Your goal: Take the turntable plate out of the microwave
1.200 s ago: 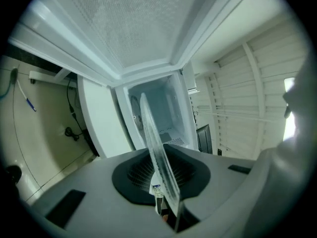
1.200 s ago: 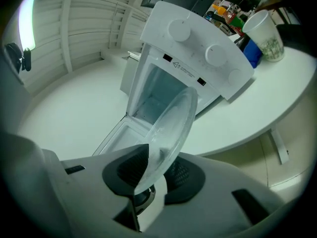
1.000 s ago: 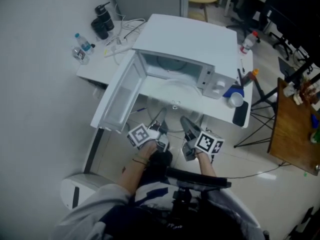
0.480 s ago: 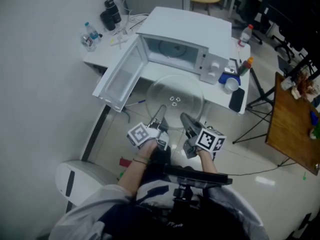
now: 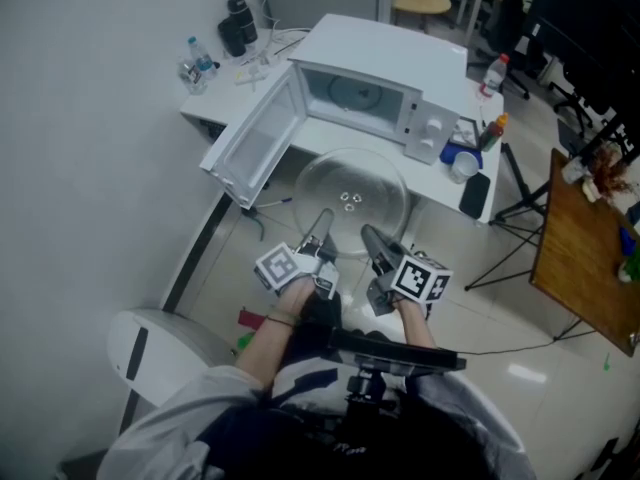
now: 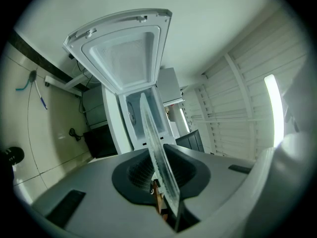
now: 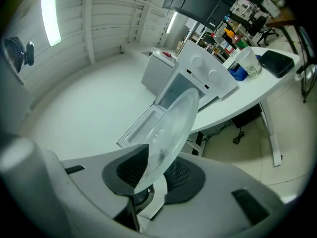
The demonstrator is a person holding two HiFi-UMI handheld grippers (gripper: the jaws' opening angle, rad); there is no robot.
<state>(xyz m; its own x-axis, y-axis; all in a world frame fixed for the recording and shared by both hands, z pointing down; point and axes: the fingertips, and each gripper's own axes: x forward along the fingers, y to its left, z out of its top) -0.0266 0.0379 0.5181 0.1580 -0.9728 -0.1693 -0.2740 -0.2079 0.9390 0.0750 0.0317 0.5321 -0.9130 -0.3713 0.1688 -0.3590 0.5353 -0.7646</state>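
Observation:
The clear glass turntable plate (image 5: 348, 200) hangs level in front of the white microwave (image 5: 385, 78), outside its cavity. My left gripper (image 5: 322, 223) is shut on the plate's near left rim, and my right gripper (image 5: 370, 236) is shut on its near right rim. In the left gripper view the turntable plate (image 6: 157, 152) runs edge-on between the dark pads (image 6: 136, 175). In the right gripper view the turntable plate (image 7: 171, 130) slants up from between the pads (image 7: 130, 170). The microwave door (image 5: 250, 138) stands swung open to the left, and the cavity (image 5: 355, 93) shows no plate inside.
The white table (image 5: 500, 128) carries a cup (image 5: 463, 168), a blue item (image 5: 462, 151), a dark phone-like slab (image 5: 474, 195) and bottles (image 5: 491, 73). Bottles and cables (image 5: 225, 43) lie at its far left. A wooden desk (image 5: 590, 258) stands at the right. A white bin (image 5: 150, 353) stands on the floor by the left wall.
Both grippers drew the plate back from the microwave's mouth; it now hangs apart from the oven, over the table's front edge. The grips look unchanged.

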